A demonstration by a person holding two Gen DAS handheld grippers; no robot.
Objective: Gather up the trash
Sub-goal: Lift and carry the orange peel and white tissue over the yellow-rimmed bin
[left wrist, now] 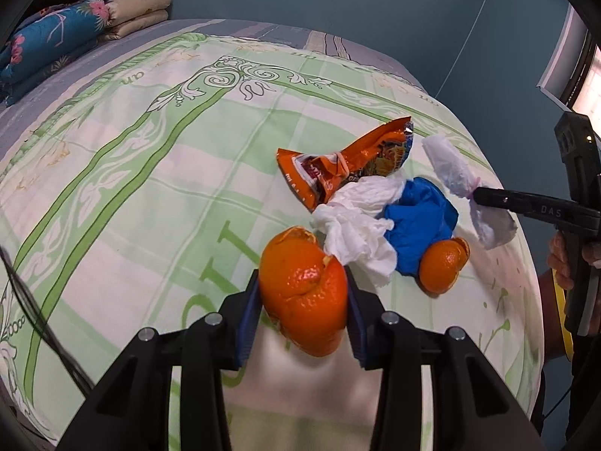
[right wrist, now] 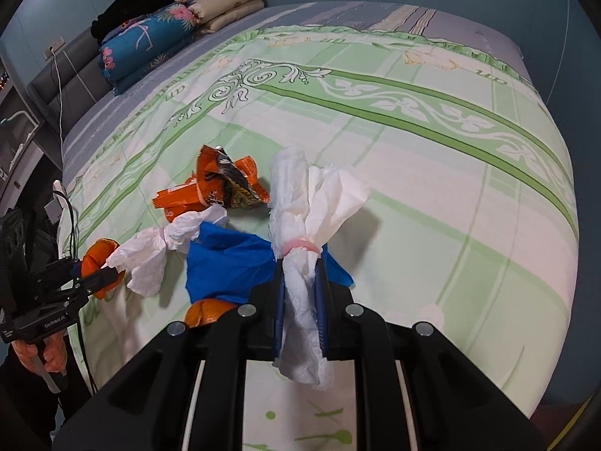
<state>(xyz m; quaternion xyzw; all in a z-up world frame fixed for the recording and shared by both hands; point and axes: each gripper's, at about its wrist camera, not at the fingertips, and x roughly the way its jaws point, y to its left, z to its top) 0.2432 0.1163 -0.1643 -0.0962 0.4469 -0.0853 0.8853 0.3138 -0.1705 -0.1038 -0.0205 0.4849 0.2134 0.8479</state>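
orange peel point(left wrist: 306, 297): large curled piece, clamped between the blue pads of the left gripper point(left wrist: 303, 314), at the near edge of the bed.
banded tissue point(right wrist: 300, 263): white wad tied with a pink rubber band, pinched between the fingers of the right gripper point(right wrist: 299, 302), ends sticking out above and below the jaws.
second tissue point(left wrist: 357, 229): crumpled white, lying on the bedspread between the held peel and the blue glove, touching both.
blue glove point(left wrist: 420, 225): crumpled, on the bedspread, just beside the small peel.
small orange peel point(left wrist: 443, 267): on the bedspread, touching the glove's near edge.
snack wrapper point(left wrist: 345, 161): orange foil bag, crushed, behind the tissue.
bedspread point(left wrist: 150, 173): pale green and white, scroll pattern, covering the bed.
folded bedding point(right wrist: 150, 45): blue floral quilt and cream pillows stacked at the headboard, well apart from the trash.
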